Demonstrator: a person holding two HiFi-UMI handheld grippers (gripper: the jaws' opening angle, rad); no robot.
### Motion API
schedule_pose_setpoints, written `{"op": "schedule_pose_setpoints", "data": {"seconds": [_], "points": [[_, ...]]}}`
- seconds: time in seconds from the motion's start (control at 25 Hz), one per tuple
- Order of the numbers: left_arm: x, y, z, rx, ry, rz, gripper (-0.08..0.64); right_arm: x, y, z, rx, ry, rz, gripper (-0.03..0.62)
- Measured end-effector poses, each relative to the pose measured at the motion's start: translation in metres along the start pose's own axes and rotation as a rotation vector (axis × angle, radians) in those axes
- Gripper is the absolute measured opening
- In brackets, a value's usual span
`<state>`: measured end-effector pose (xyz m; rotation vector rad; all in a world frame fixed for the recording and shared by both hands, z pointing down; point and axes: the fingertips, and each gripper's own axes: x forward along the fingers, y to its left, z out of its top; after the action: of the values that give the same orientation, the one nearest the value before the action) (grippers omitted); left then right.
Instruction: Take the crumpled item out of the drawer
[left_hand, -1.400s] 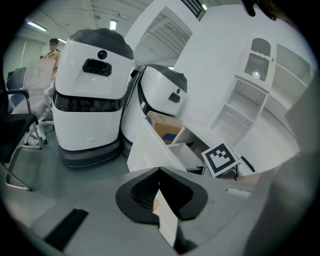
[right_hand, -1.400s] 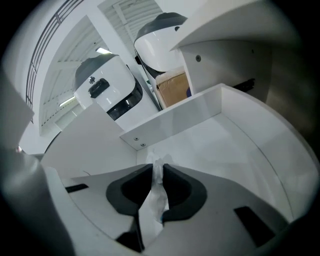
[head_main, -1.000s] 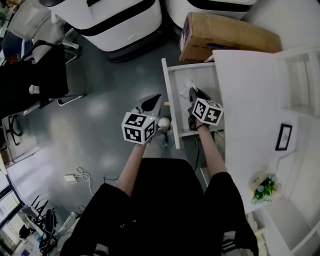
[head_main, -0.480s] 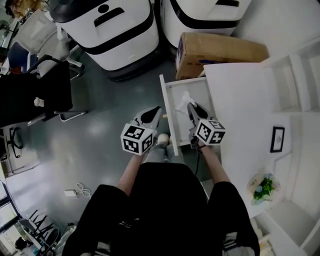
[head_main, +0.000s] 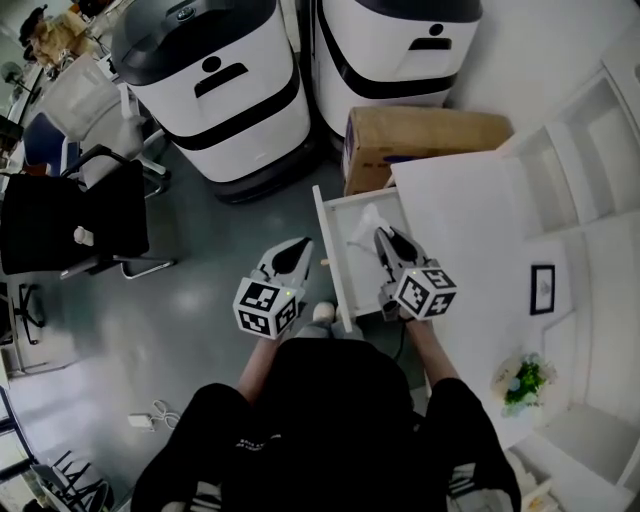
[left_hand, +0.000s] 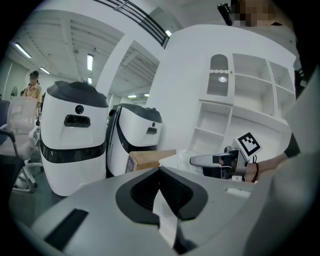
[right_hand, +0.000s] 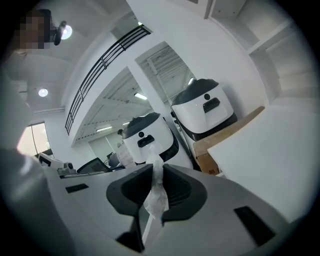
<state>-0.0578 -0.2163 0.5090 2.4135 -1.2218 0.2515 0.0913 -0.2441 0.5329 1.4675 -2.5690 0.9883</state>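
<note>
Both closed: right tool (right_hand: 156, 163) clamps the crumpled item (right_hand: 158, 196); left tool (left_hand: 160, 170) grips nothing.

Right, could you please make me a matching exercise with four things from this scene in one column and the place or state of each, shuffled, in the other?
Things:
1. crumpled paper
2. drawer
3. cardboard box
4. potted plant

Places or states:
A. standing on the white top
B. pinched between the jaws of the right gripper
C. beside the two white machines
D. pulled open

Pairs: 1-B, 2-D, 3-C, 4-A
</note>
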Motion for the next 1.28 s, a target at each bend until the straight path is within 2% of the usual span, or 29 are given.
{"op": "schedule_pose_setpoints", "data": {"seconds": [0.6, 1.0, 1.28], "points": [[-0.029, -0.005, 0.073, 0.065, -0.183, 0.035, -0.003, -0.034, 0.035, 0.073, -0.123, -0.149, 0.071, 0.048], [-0.044, -0.003, 0.097, 0.102, -0.253, 0.096, -0.002, -0.053, 0.045, 0.113, -0.182, -0.235, 0.093, 0.046], [-0.053, -0.004, 0.105, 0.114, -0.285, 0.125, -0.002, -0.061, 0.051, 0.122, -0.26, -0.264, 0.084, 0.043]]}}
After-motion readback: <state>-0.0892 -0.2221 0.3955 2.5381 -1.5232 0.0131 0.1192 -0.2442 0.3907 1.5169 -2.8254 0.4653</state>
